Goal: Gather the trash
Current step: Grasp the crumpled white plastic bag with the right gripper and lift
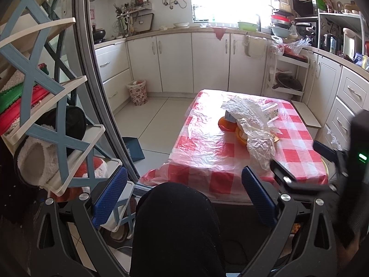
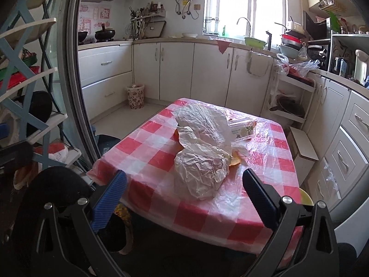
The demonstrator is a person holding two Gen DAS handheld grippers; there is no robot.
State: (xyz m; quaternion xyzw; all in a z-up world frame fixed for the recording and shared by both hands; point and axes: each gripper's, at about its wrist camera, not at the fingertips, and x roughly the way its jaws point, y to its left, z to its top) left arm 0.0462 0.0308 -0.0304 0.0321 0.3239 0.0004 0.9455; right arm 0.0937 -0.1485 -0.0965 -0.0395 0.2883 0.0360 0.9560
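On the tabletop (image 2: 161,161), mid-span toward the near edge: crumpled plastic bags (image 2: 203,157) heaped over orange peels (image 1: 227,124) and a small carton (image 2: 242,130). Left gripper (image 1: 184,198) and right gripper (image 2: 184,198) both spread wide, empty, short of the near edge. Floral bin (image 2: 135,95) on floor by the far cabinets.

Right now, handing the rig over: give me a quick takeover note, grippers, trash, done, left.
Left gripper: open, empty, short of the table's near edge.
Right gripper: open, empty, aimed at the pile.
Trash: crumpled plastic bag heaped mid table, over orange peel and a small carton.
Floral bin stands on the floor by the far cabinets.
Done: nothing picked up.
Left: grab the bag, peel and carton; likely carry them to the bin.
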